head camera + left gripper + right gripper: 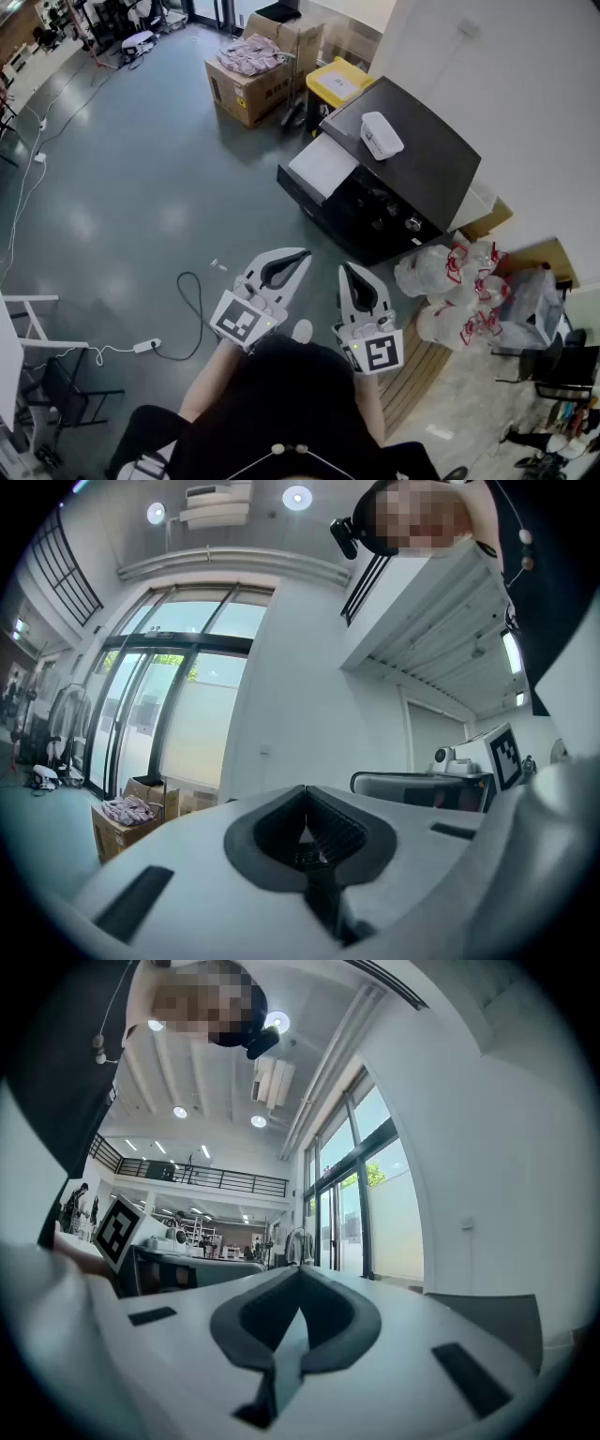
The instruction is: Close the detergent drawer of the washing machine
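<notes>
In the head view the washing machine [412, 164] is a dark box standing against the white wall, and a white box [382, 134] lies on its top. A white drawer-like part [323, 164] juts out from the upper left of its front. Both grippers are held close to the person's body, well short of the machine. My left gripper [302, 253] is shut with nothing in it, its jaws meeting at the tip [305, 789]. Beside it my right gripper [345, 269] is also shut and empty [300, 1269].
Cardboard boxes [253, 80] and a yellow-lidded bin [339, 84] stand beyond the machine. Tied plastic bags [455, 291] lie to its right, near a black chair [553, 366]. A cable with a power strip [147, 346] crosses the grey floor at left, beside a white frame [28, 319].
</notes>
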### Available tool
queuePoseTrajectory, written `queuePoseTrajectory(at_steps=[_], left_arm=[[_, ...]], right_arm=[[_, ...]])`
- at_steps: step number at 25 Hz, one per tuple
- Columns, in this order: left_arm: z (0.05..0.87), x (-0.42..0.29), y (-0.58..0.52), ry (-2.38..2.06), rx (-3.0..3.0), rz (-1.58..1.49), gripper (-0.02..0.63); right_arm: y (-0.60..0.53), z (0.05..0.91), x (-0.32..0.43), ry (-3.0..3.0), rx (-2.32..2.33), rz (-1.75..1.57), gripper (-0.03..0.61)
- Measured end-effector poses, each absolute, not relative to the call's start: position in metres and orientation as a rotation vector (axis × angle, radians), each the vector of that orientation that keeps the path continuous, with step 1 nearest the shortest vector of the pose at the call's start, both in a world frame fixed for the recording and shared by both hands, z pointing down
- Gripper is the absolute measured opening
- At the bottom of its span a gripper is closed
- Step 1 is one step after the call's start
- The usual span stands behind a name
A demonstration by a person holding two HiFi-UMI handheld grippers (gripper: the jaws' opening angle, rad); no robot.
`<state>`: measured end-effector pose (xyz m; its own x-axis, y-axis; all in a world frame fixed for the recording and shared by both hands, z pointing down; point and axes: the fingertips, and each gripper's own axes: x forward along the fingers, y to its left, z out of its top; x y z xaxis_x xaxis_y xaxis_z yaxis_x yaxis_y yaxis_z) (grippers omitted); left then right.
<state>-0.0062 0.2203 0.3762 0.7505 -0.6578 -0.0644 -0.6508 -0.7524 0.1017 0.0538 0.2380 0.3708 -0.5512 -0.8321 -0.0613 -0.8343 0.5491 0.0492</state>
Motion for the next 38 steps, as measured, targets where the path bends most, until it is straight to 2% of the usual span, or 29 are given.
queuePoseTrajectory(at_steps=[17, 22, 26, 27, 28, 30, 33, 38], left_arm=[[0.367, -0.026, 0.215, -1.039, 2.78, -0.392, 0.005], [0.373, -0.018, 0.216, -0.899, 2.91, -0.345, 0.005], [0.389, -0.018, 0.205, -0.817, 3.001, -0.182, 0.006], [0.394, -0.019, 0.203, -0.796, 3.018, -0.142, 0.019], [0.399, -0.019, 0.202, -0.771, 3.033, -0.109, 0.084], [0.408, -0.023, 0.199, -0.734, 3.052, -0.056, 0.14], [0.414, -0.03, 0.191, -0.725, 3.043, -0.053, 0.147], [0.417, -0.046, 0.177, -0.727, 3.033, -0.073, 0.147]], right_arm=[[0.238, 0.37, 0.051, 2.718, -1.42, 0.075, 0.0], [0.239, 0.371, 0.039, 2.784, -1.31, 0.015, 0.002], [0.228, 0.383, 0.037, 2.84, -1.37, 0.06, 0.005], [0.227, 0.386, 0.036, 2.85, -1.378, 0.06, 0.009], [0.226, 0.39, 0.034, 2.858, -1.381, 0.056, 0.014], [0.224, 0.397, 0.029, 2.879, -1.397, 0.051, 0.032], [0.219, 0.407, 0.022, 2.913, -1.426, 0.031, 0.064], [0.211, 0.417, 0.011, 2.942, -1.484, 0.052, 0.083]])
